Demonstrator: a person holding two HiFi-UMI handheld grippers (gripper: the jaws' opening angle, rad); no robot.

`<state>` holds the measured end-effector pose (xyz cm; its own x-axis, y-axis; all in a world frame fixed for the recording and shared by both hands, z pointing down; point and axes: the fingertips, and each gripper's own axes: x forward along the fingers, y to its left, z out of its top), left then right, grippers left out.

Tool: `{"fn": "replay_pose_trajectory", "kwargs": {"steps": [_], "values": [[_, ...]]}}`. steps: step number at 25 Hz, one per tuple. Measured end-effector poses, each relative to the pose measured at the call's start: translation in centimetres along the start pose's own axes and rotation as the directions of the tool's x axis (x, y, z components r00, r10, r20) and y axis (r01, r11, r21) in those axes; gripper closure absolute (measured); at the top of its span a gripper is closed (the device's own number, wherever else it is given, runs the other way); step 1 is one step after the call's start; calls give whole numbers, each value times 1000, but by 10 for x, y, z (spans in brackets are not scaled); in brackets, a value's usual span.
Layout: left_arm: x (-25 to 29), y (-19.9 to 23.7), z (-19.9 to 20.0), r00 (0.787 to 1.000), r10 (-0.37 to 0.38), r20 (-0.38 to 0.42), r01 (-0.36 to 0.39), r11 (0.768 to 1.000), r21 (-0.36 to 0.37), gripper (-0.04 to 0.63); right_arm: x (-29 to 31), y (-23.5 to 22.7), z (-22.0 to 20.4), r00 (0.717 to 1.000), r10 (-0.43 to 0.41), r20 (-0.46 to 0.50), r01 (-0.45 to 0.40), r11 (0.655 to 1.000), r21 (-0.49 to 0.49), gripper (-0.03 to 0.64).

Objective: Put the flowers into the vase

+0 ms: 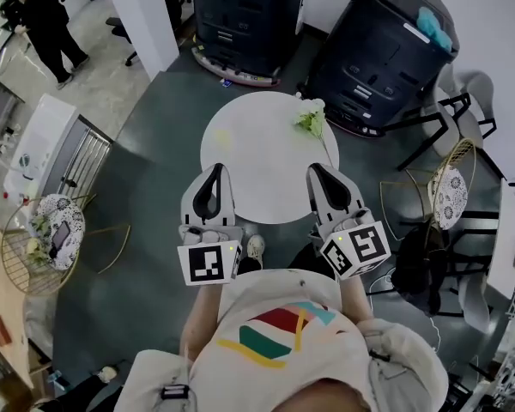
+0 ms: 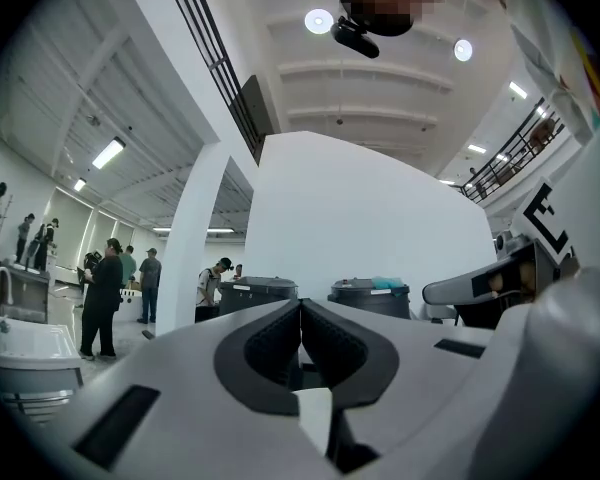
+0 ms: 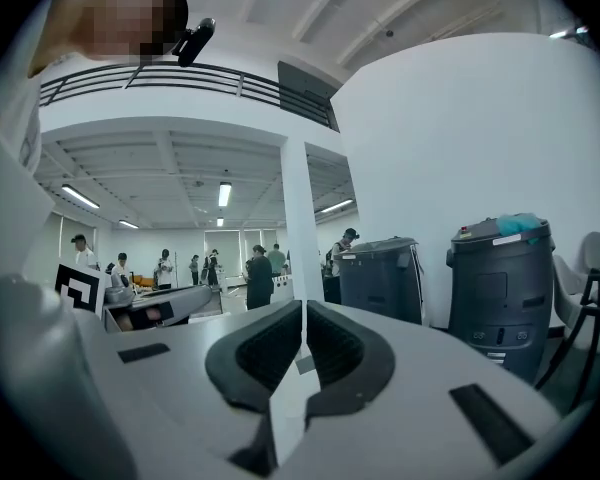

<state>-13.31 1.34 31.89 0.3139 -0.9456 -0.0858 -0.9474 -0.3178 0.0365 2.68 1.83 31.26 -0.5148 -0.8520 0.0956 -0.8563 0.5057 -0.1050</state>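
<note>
Head view: round white table (image 1: 256, 157) with one flower (image 1: 312, 119) lying at its far right edge, white bloom and green leaves out at the rim, thin stem running back along the right edge toward the near side. Left gripper (image 1: 214, 168) and right gripper (image 1: 314, 169) are both held level over the near edge of the table, side by side and well apart, the right one's tip near the stem end but not touching it. Left gripper view: jaws pressed together, nothing between them (image 2: 300, 304). Right gripper view: same, jaws closed on nothing (image 3: 303, 306). Beyond the far edge of the table stand two dark grey machines (image 1: 249, 15) on the floor. A gold wire chair (image 1: 451, 187) sits off the right edge, another (image 1: 39, 247) off the left. People (image 1: 45, 22) stand far off at top left.
</note>
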Motion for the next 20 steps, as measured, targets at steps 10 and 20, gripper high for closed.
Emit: {"fn": "replay_pose_trajectory", "kwargs": {"steps": [10,20], "values": [[23,10,-6,997,71,-1,-71,997,-8,589,24,-17,3,999,47,7,-47,994,96,604],[57,2,-5,986,166,-5,-166,986,19,589,59,-55,-9,985,165,-45,-155,972,179,604]]}}
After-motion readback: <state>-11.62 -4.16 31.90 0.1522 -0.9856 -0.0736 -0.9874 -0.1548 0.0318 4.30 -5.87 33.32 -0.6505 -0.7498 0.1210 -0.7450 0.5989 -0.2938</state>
